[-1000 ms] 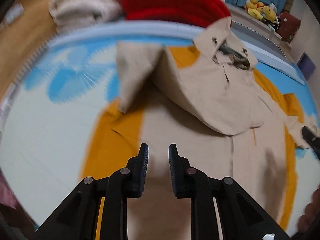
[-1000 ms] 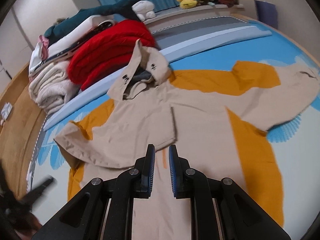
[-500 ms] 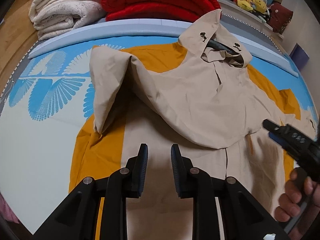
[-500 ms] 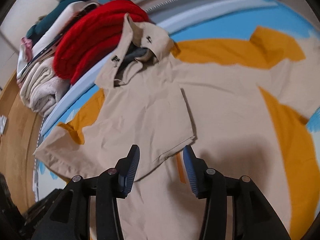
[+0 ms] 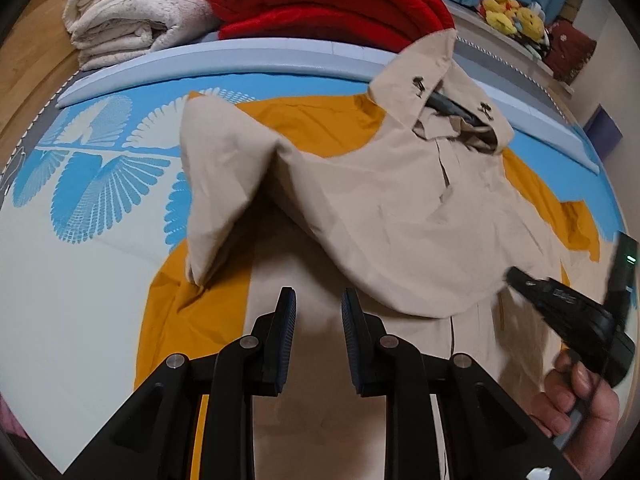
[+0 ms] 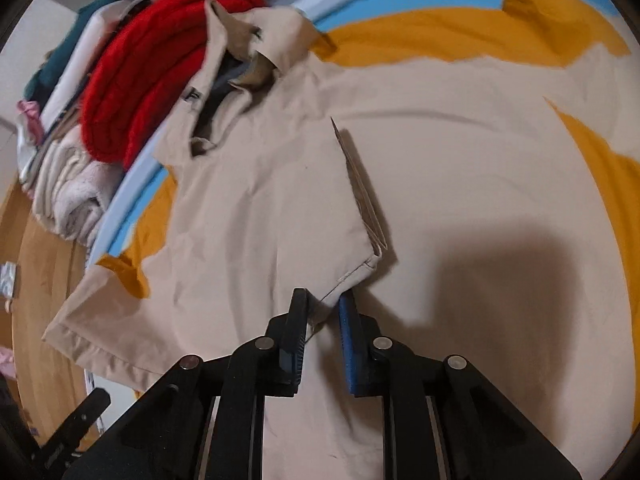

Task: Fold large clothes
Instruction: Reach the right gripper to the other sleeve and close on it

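A: Coat [image 6: 260,208] lies spread flat on the bed [image 5: 60,300], collar [image 5: 420,80] up against the red blanket [image 5: 320,4], over an orange sheet [image 5: 188,320]. One sleeve is already folded across the chest, I'd guess to square the body before the big folds.

B: And the right gripper [image 6: 323,312]?

A: Its fingers have just been closing, and they now pinch the cuff edge of that folded sleeve; cloth sits between the pads. Probably a hold to shift or straighten the sleeve.

B: The left gripper [image 5: 318,312]?

A: It hangs over the lower front of the coat, fingers a little apart with nothing between them. It looks ready to pin or catch the fabric.

B: Anything else around?

A: Cream blankets [image 5: 132,16] stacked beside the red one, and plush toys [image 5: 510,12] on a far ledge, well apart from the coat.
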Demonstrator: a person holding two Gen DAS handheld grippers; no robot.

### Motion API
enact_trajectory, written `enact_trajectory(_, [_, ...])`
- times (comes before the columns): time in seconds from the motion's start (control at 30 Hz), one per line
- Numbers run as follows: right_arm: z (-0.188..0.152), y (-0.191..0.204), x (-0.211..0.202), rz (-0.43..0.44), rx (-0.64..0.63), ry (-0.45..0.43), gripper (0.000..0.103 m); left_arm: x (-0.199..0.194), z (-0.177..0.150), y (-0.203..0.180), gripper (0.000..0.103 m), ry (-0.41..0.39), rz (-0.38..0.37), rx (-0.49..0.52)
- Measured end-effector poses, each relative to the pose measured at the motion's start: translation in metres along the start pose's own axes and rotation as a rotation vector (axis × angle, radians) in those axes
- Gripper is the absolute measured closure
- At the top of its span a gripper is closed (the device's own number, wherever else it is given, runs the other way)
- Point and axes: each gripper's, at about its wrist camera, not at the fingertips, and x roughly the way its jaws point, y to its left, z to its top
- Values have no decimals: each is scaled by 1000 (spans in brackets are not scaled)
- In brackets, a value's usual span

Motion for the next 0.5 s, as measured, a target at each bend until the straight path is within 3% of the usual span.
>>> enact_trajectory(0.13, [14, 6, -69, 25, -3, -268, 96, -12, 9, 13, 82, -69, -9, -47])
enact_trajectory(0.23, [17, -1, -115, -70, 21, -447, 96, -18, 15, 23, 81, -108, -33, -82])
enact_trajectory(0.37, [22, -34, -121, -248, 106, -471, 96, -14, 20, 30, 82, -116, -14, -103])
enact_trajectory(0.5, [34, -64, -120, -258, 152, -470, 96, -8, 22, 30, 82, -105, -26, -98])
